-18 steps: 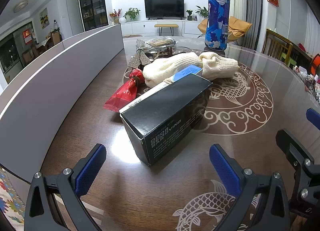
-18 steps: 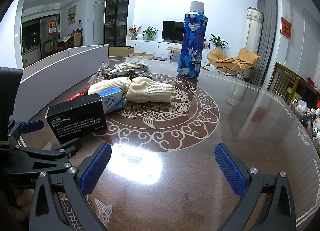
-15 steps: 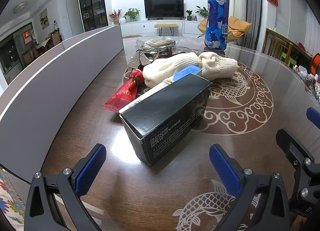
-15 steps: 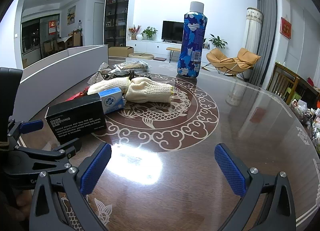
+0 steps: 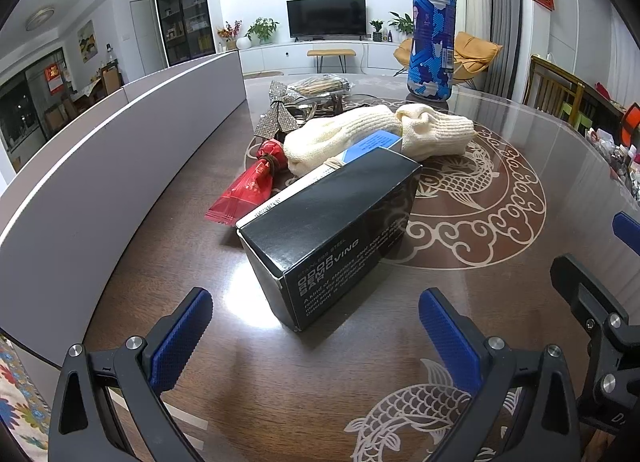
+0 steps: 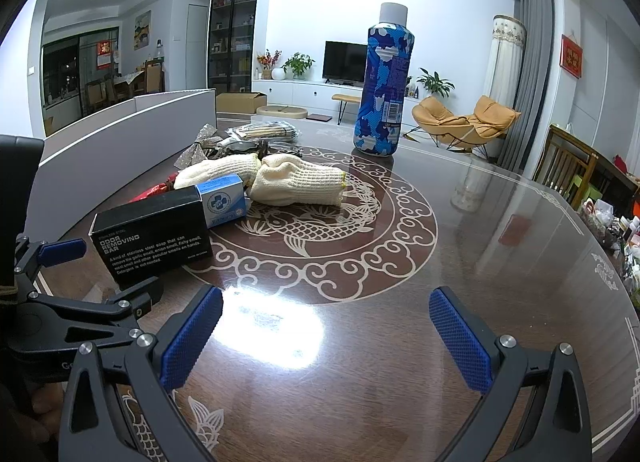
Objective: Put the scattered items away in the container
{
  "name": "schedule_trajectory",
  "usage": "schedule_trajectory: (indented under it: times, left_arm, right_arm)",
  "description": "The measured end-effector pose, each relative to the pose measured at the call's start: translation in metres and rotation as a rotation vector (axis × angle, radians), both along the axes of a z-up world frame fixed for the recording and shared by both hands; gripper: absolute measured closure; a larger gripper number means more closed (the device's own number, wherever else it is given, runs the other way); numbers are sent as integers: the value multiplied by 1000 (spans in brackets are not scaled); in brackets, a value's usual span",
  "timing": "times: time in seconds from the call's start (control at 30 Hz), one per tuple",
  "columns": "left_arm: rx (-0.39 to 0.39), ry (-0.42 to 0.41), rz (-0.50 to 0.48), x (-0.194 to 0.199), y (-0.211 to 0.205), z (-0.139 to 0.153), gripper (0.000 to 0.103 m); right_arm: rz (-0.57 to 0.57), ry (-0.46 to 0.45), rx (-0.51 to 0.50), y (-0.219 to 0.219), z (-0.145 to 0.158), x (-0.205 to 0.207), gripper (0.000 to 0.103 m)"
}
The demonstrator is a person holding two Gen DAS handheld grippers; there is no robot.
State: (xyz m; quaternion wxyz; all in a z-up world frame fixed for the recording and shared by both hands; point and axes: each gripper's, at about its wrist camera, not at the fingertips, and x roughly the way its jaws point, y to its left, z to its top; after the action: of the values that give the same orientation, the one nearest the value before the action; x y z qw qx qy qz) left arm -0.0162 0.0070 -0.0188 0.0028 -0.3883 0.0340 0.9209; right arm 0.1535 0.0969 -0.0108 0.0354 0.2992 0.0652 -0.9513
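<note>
A black box [image 5: 332, 234] labelled "odor removing bar" lies on the brown table just ahead of my open, empty left gripper [image 5: 316, 326]; it also shows in the right wrist view [image 6: 152, 238]. Behind it lie a blue-and-white small box [image 6: 222, 201], cream knit gloves [image 5: 380, 133], a red wrapped packet [image 5: 252, 185], a silver bow [image 5: 276, 117] and a clear bag of sticks [image 5: 320, 83]. The grey container's wall [image 5: 120, 157] runs along the left. My right gripper [image 6: 324, 326] is open and empty over bare table, right of the left gripper [image 6: 60, 274].
A tall blue camouflage bottle [image 6: 382, 85] stands upright at the far side of the table. The table's right edge carries small clutter [image 6: 616, 221]. A wooden chair [image 5: 556, 89] stands beyond the right edge.
My left gripper has edged slightly closer to the black box. The right gripper has barely moved.
</note>
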Motion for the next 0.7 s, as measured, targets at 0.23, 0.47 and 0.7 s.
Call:
schedule_trajectory:
  times: [0.23,0.47,0.7]
  left_arm:
    - [0,0,-1,0,0,0,0]
    - [-1,0,-1,0,0,0,0]
    - [0,-1,0,0,0,0,0]
  right_arm:
    - [-2,-1,3,0,-1,0,0]
    - [-5,-2,4,0,-1,0,0]
    - [-7,-3,5,0,-1,0,0]
